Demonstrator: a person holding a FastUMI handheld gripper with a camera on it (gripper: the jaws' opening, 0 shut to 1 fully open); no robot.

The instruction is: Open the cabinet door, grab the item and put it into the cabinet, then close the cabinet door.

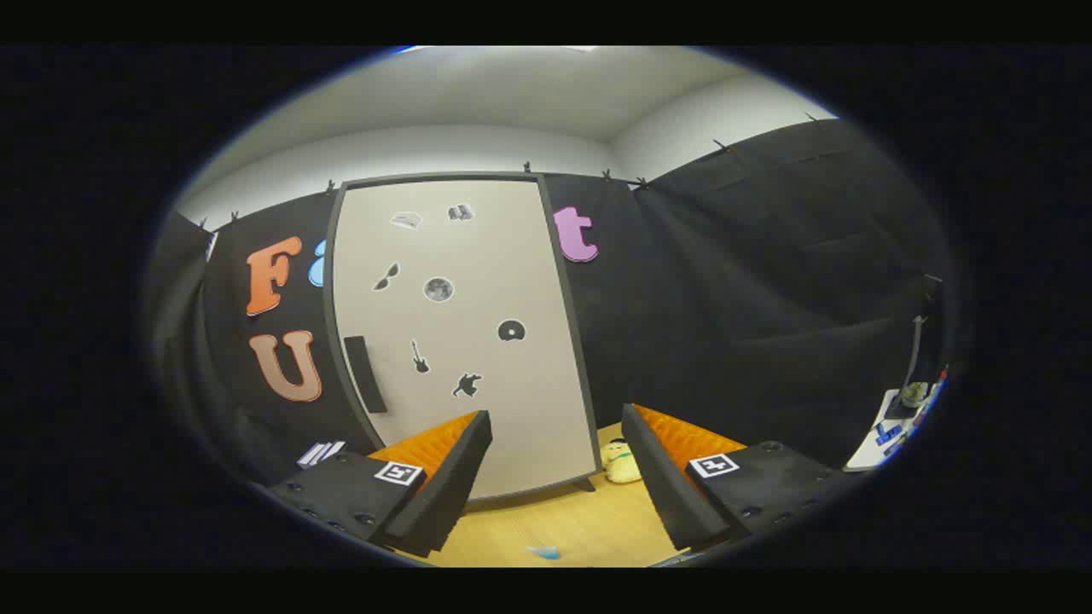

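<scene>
At nine o'clock from the fingers hangs the black cloth wall [230, 375] of the booth, pinned along its top edge by small clips, with a pale wall and ceiling [478, 94] above it. Low at about eight o'clock, just past the left finger, a small stack of white cards [320, 453] lies near the foot of the cloth.

Next comes the cabinet door [461, 333], a tall pale panel in a dark frame, standing closed at roughly eleven to twelve o'clock beyond the fingers. A dark bar handle [365, 373] sits upright near its left edge, and several small dark stickers [438, 289] are scattered over its face. The door's lower edge meets the light wooden tabletop [554, 520], which runs toward the fingers at six o'clock; a small blue scrap [544, 553] lies on it close in.

The gripper [556, 477] hangs in front of the door with its jaws spread wide and nothing between them; the left finger overlaps the door's lower corner in the view.

Just beyond the right finger, at about one o'clock, a small yellow plush toy [621, 462] rests on the tabletop beside the cabinet's right bottom corner, apart from both fingers.

At three o'clock the black cloth carries on along the side, and low beside it is a white surface [879, 443] with small objects too blurred to name.
</scene>
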